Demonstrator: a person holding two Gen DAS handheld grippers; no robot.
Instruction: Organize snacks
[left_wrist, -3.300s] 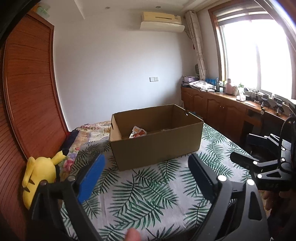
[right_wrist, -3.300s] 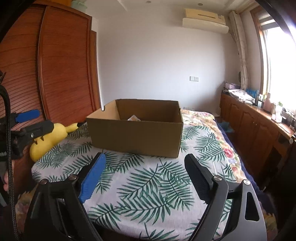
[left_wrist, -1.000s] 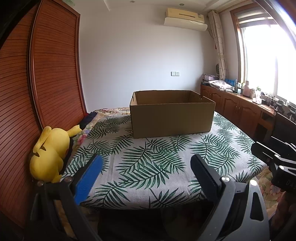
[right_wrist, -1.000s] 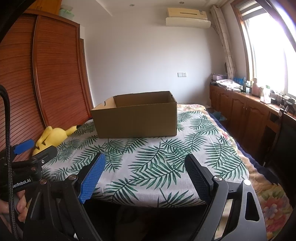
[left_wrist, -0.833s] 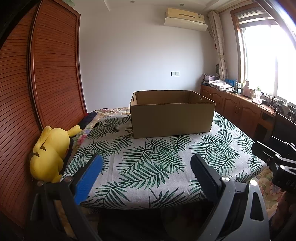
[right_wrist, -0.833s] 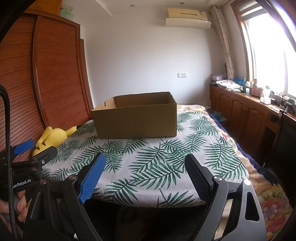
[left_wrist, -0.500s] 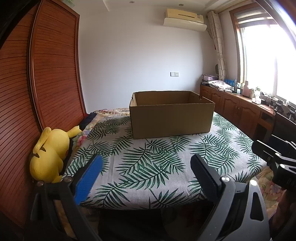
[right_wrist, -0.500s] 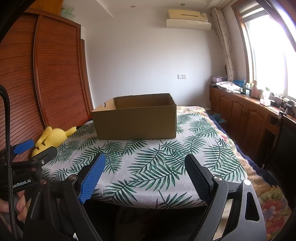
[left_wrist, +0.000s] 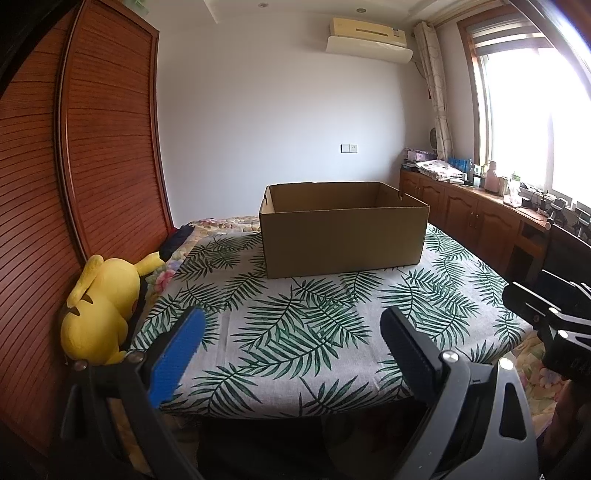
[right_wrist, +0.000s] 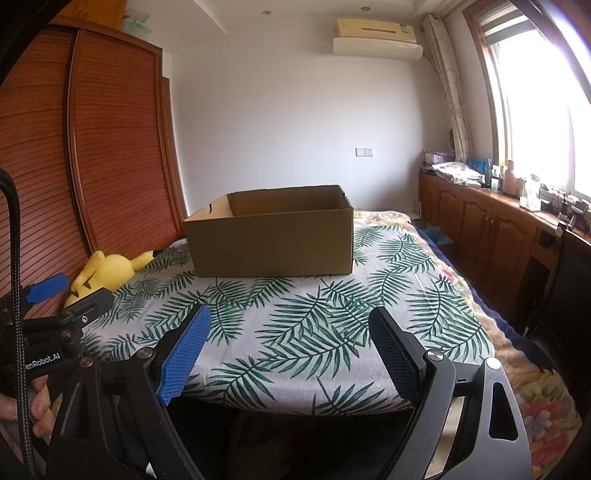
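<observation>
An open brown cardboard box (left_wrist: 343, 232) stands on the far part of a bed covered by a palm-leaf cloth (left_wrist: 303, 332); it also shows in the right wrist view (right_wrist: 271, 232). Its inside is hidden from this low angle, and no snacks show. My left gripper (left_wrist: 291, 332) is open and empty, held before the bed's near edge. My right gripper (right_wrist: 288, 332) is open and empty too, held off the near edge. Each gripper shows at the edge of the other's view.
A yellow plush toy (left_wrist: 101, 306) lies at the bed's left side against a wooden slatted wardrobe (left_wrist: 85, 166). Wooden cabinets (left_wrist: 476, 218) with clutter on top run along the right wall under a window. A floral blanket (right_wrist: 524, 398) hangs at the bed's right.
Both grippers have pulled back and lowered away from the box since 3.3 s ago, so its inside is hidden. Over the last second they hardly moved. Both stay open.
</observation>
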